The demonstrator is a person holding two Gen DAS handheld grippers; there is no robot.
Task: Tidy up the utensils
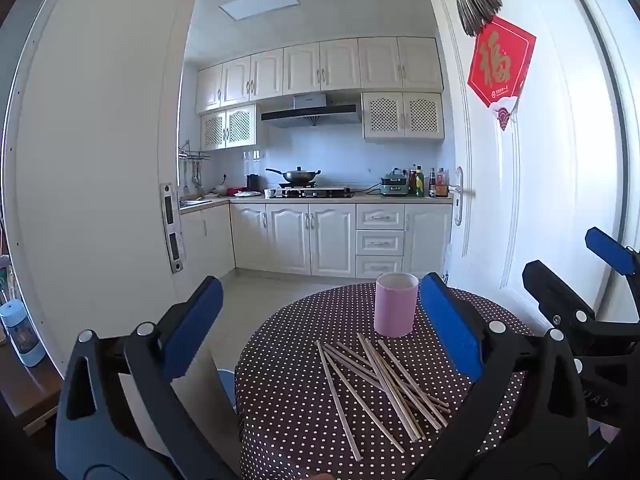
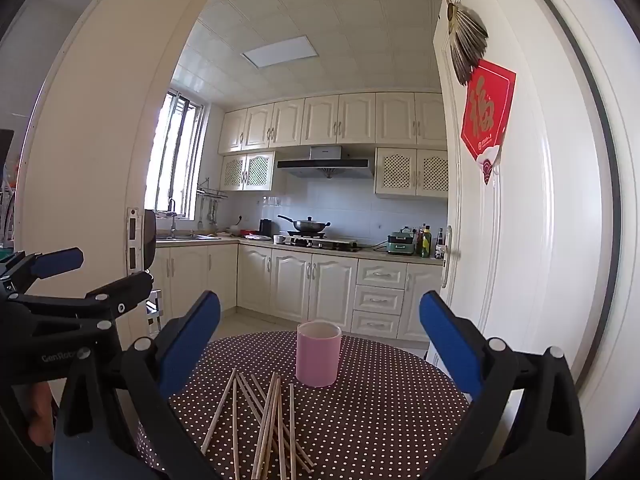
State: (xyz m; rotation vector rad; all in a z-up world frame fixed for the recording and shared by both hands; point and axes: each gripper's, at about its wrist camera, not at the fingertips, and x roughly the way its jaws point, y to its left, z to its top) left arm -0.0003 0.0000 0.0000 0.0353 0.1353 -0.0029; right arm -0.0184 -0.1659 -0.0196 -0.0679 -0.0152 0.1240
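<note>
We judge nothing sorted yet: chopsticks (image 1: 376, 384) lie loose at lower centre before the pink cup (image 1: 396, 304), both tools spread wide, empty.

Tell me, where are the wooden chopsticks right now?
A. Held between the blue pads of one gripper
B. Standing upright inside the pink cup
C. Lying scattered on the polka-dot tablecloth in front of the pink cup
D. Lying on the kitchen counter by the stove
C: the chopsticks lie loose and crisscrossed on the polka-dot tablecloth, on the near side of the pink cup, and both grippers stand open with nothing between their pads.
</note>
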